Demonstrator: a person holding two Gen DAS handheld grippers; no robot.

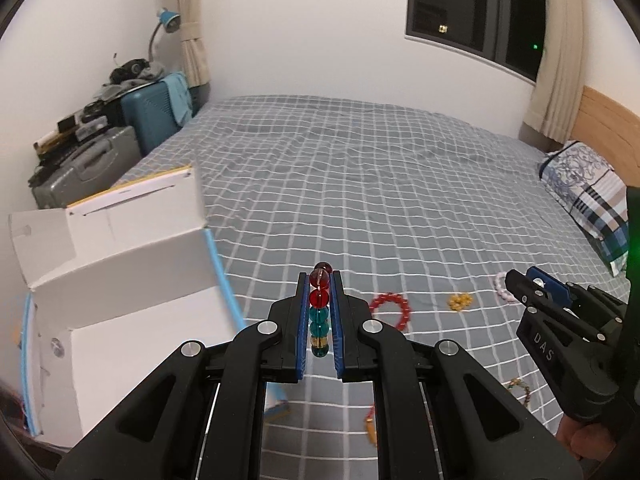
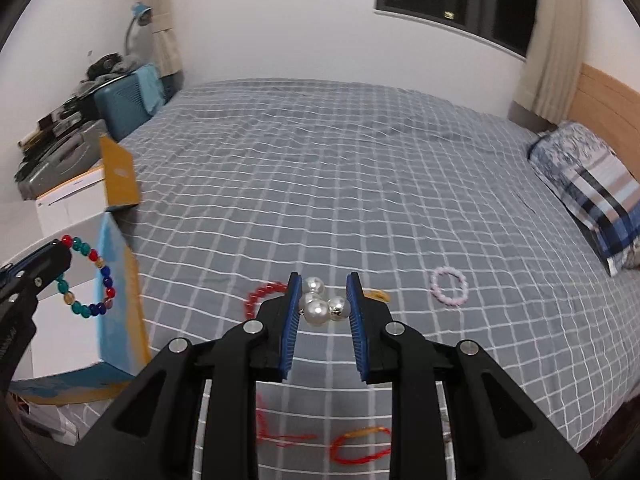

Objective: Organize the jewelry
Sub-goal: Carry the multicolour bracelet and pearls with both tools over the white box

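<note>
Left claw (image 1: 320, 312): clamped on a bracelet of mixed colours (image 1: 319, 316); in the right wrist view the loop hangs free below the fingers, in front of the white box (image 1: 120, 276).
Right claw (image 2: 323, 308): closed on a cluster of pearls (image 2: 318, 304), held above the checked bed cover (image 2: 360, 184); the rest of that piece is hidden.
Still on the bed: a red bracelet (image 1: 394, 308), a yellow bead piece (image 1: 460, 302), a pink bracelet (image 2: 449, 285) and red cords (image 2: 362, 444) near the front edge.
Step in hand: probably carrying both pieces to the box, which stands open at the left.
How to do it well: keep both grips firm, since round beads can slip between flat pads; bring the hanging loop over the box wall, not against it.
Release: lower each piece inside before parting the fingers, one claw at a time, so the two do not tangle.
Risk: the swinging loop may catch on the box flap (image 2: 120, 178).
</note>
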